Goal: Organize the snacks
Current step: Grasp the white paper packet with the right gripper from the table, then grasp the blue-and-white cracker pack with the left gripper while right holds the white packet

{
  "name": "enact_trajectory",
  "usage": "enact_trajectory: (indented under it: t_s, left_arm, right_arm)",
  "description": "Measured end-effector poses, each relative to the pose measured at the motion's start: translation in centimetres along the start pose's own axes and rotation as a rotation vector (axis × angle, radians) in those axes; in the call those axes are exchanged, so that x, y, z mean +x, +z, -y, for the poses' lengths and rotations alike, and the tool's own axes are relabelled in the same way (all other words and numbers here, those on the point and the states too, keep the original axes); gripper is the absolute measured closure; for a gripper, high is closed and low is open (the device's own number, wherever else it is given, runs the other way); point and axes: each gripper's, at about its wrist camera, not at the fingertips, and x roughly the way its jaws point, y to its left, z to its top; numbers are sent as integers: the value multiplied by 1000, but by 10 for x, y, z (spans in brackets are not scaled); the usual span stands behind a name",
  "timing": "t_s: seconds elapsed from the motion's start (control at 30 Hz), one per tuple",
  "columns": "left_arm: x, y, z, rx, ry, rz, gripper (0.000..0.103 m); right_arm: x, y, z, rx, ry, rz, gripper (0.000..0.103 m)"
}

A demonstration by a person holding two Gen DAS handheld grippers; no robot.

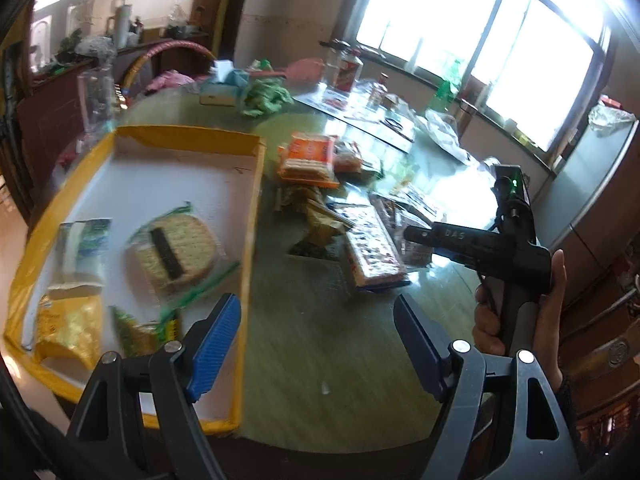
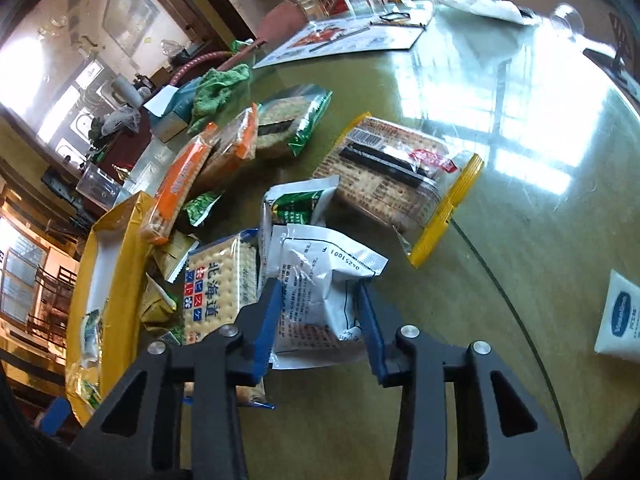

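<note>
Right gripper (image 2: 318,320): blue pads clamped on both sides of a white snack packet (image 2: 320,292), printed back side up (date code near the far edge). Packet's long axis along the fingers, crimped far end pointing away from the camera toward the pile, near end low between the jaws, just above the glass table (image 2: 520,200). Whether the packet rests on the glass or hangs clear: cannot tell.

Just left of the packet, touching or overlapping it: blue-edged cracker pack (image 2: 218,292) with large characters, long axis roughly parallel to the fingers. Just beyond: green-and-white pouch (image 2: 298,204), tilted. Farther out: large yellow-ended cracker pack (image 2: 396,184), long axis diagonal from upper left to lower right, yellow crimp pointing toward the near right. Orange cracker pack (image 2: 180,184) leaning at the left, beside the yellow-rimmed tray (image 2: 128,248).

Left gripper (image 1: 318,316): jaws spread wide, nothing between them, hovering over the tray's right rim (image 1: 250,240) and bare tabletop. In the tray: round rice cracker (image 1: 174,254) in clear wrap with a dark strip across it, a green-and-white pouch (image 1: 82,256), a yellow packet (image 1: 70,332). Right-hand tool body and holding hand (image 1: 520,312) visible at the right of the left wrist view (frame motion-blurred)
</note>
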Motion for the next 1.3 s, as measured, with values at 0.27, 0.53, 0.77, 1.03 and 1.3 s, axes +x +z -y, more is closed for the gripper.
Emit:
enact_trajectory:
  t_s: [0.27, 0.53, 0.77, 1.03, 1.3]
  left_arm:
    - [50, 17, 32, 31, -64, -108, 24]
    - [114, 35, 64, 42, 16, -209, 26]
    - [130, 28, 69, 108, 139, -205, 45]
    - [78, -17, 63, 225, 10, -250, 64]
    - [54, -33, 48, 155, 2, -236, 30]
  right_arm:
    - [-26, -29, 20, -2, 13, -6, 70]
    - [-60, -60, 49, -23, -42, 38, 75]
    - [-64, -66, 48, -71, -46, 44, 75]
    - [-66, -75, 43, -95, -22, 31, 72]
    - [-68, -84, 31, -130, -39, 8, 49]
